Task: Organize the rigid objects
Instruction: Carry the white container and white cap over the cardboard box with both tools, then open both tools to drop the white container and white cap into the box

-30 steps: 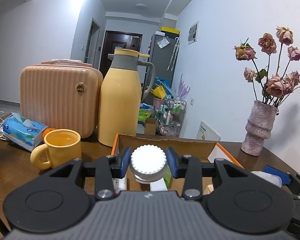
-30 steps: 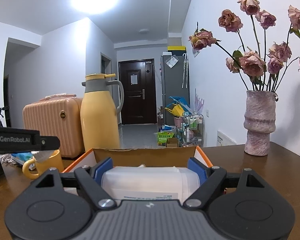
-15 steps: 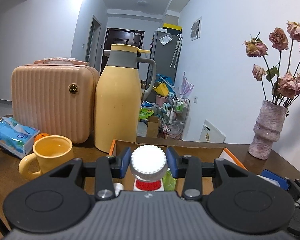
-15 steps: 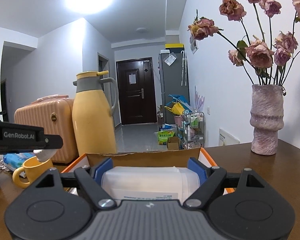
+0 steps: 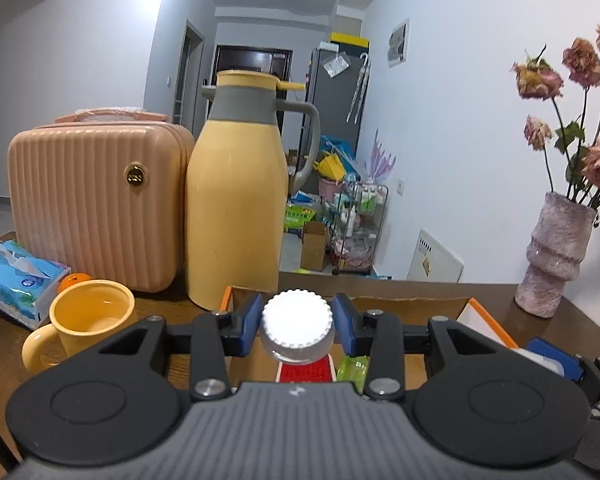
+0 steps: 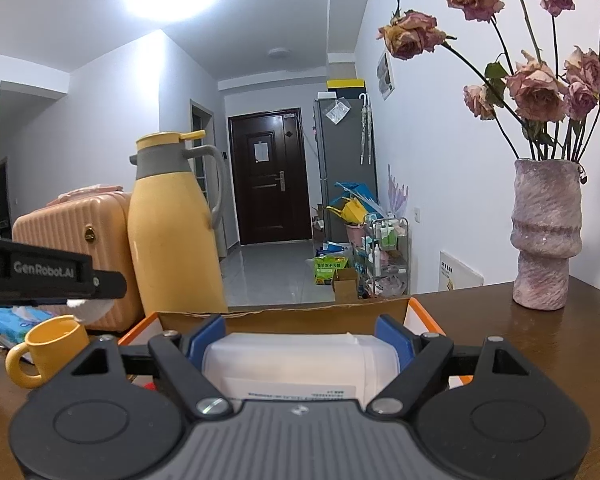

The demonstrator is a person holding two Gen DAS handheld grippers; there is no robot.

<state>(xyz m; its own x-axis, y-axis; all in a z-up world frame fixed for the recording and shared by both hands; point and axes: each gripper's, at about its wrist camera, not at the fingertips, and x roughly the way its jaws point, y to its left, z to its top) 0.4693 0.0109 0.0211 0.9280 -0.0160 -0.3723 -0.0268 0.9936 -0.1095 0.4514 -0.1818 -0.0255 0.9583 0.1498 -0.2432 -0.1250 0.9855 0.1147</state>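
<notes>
White-capped bottle pinched in left gripper, wide white container clamped in right gripper, jaws spread

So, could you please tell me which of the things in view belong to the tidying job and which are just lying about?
Part of the job:
- white-capped bottle in the left tool
- wide white container in the right tool
- cardboard box, orange-edged

Just lying about:
- yellow thermos jug
- peach ribbed case
- yellow mug
- tissue pack
- vase of dried roses
</notes>
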